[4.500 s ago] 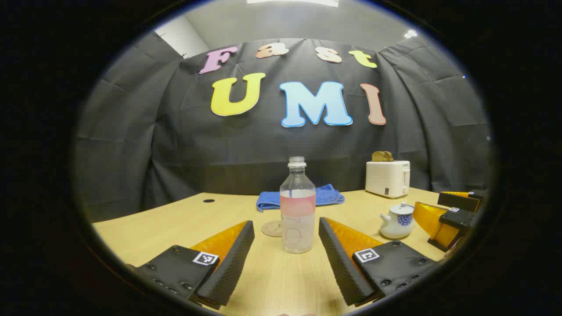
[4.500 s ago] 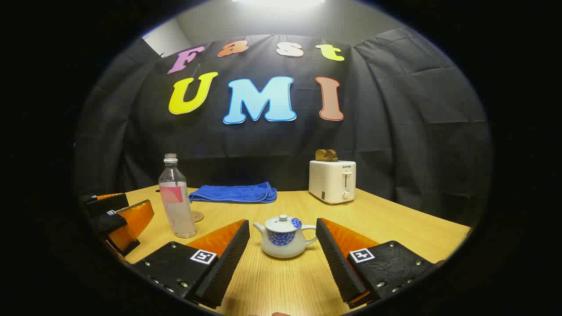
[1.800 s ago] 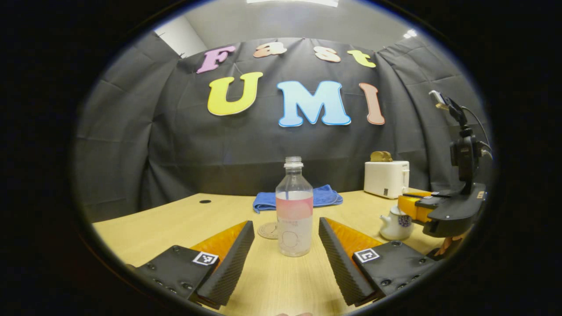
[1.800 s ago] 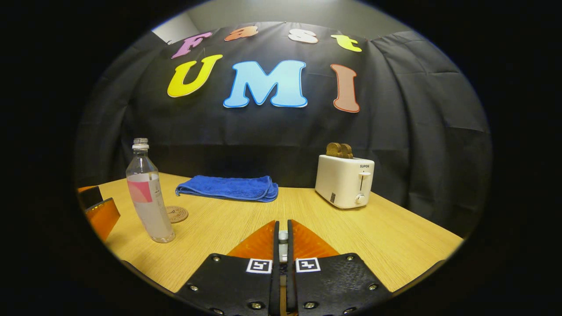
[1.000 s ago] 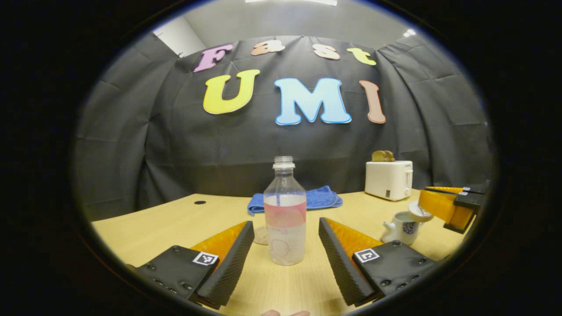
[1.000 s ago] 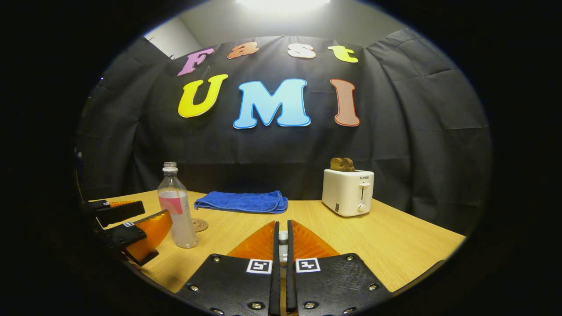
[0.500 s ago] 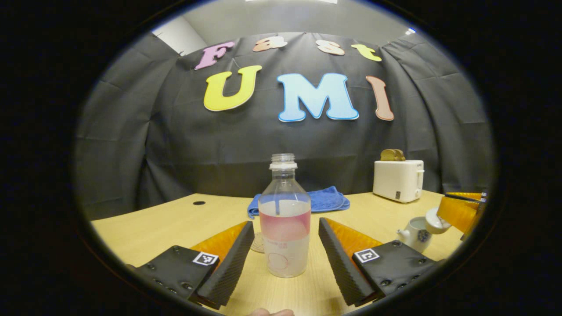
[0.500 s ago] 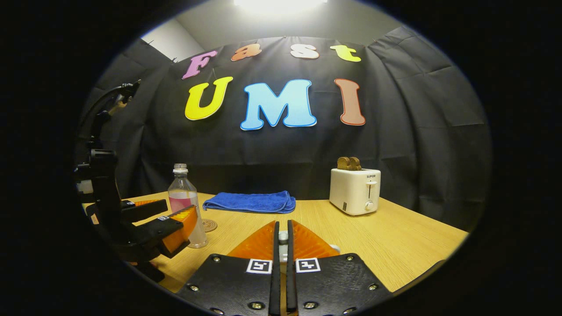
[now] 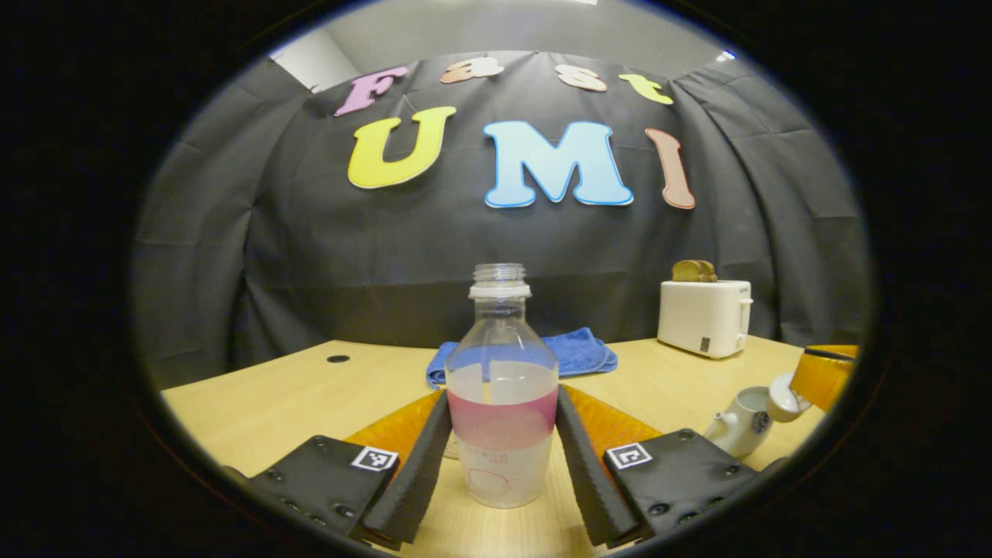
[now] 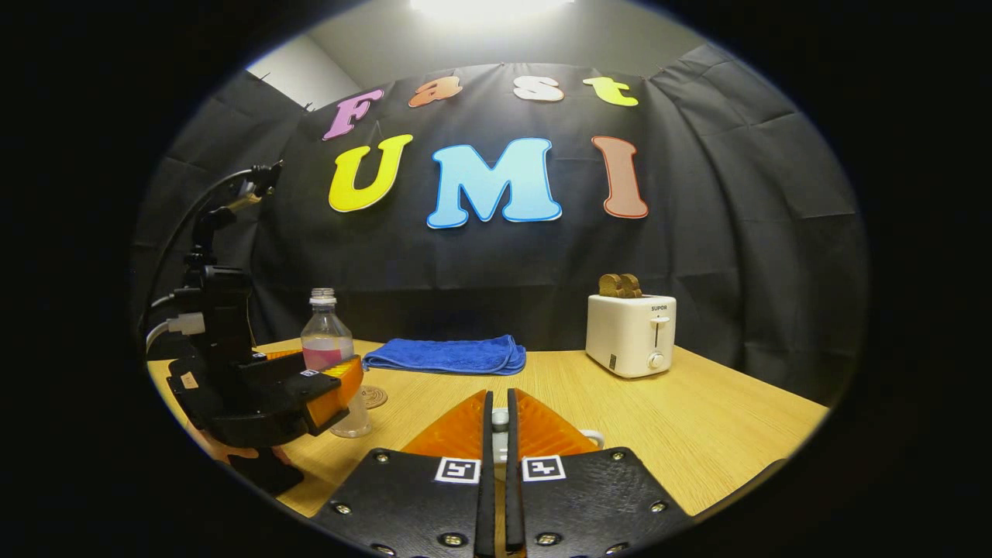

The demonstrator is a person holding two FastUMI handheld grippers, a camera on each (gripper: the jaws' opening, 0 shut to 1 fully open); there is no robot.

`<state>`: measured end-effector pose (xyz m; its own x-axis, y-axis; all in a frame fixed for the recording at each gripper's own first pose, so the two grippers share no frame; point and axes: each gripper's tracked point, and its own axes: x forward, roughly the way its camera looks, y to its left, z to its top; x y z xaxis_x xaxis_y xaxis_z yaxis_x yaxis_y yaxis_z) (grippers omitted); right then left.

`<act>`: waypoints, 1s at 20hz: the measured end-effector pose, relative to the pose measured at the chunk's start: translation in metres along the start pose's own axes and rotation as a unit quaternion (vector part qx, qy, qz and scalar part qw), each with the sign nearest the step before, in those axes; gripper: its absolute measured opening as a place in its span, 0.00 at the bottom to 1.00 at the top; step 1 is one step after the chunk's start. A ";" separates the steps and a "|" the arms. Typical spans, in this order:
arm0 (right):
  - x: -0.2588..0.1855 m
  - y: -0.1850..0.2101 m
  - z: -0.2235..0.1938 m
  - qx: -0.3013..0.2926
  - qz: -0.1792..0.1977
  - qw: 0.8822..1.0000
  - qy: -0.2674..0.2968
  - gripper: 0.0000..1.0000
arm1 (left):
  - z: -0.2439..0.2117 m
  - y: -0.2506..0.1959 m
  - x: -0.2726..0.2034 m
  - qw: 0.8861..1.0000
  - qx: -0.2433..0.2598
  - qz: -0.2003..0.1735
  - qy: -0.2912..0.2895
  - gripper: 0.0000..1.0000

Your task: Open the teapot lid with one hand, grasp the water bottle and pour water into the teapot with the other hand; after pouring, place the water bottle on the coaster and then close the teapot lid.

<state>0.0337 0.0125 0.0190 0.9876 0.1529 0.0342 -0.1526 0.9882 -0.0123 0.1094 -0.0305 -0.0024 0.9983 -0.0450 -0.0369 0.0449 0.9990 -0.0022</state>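
The left gripper (image 9: 502, 457) had both fingers pressed on the uncapped water bottle (image 9: 502, 403), upright on the table (image 9: 271, 395), ready for pouring. At far right, the right gripper (image 10: 496, 422) stayed clamped on the lid (image 9: 789, 385), held just above the open teapot (image 9: 742, 422).

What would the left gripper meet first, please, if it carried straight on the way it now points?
The bottle: it already stands between the left gripper's fingers, which look closed against its sides. Behind it lies the blue towel.

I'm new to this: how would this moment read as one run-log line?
left gripper: shut on water bottle | right gripper: shut on teapot lid | teapot: open
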 end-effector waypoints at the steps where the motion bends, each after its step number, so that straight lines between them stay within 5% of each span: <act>1: 0.000 -0.001 0.001 0.000 -0.001 1.000 0.000 0.05 | 0.001 0.001 -0.004 1.000 0.000 0.000 -0.003 0.87; 9: -0.030 -0.003 -0.011 0.015 0.007 1.000 0.024 0.05 | 0.003 0.000 -0.020 1.000 0.023 -0.012 -0.003 0.85; 15: -0.067 -0.007 -0.017 0.004 0.010 1.000 0.029 0.05 | 0.012 -0.017 -0.038 0.987 0.156 -0.037 -0.019 0.84; 20: -0.079 -0.018 -0.022 -0.004 0.007 0.999 0.038 0.05 | 0.024 -0.052 -0.041 0.960 0.266 -0.074 -0.037 0.85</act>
<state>-0.0412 -0.0180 -0.0056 0.9854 0.1652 -0.0416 -0.1661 0.9859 -0.0206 0.0673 -0.0802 0.0230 0.9785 -0.2063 -0.0042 0.1795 0.8410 0.5105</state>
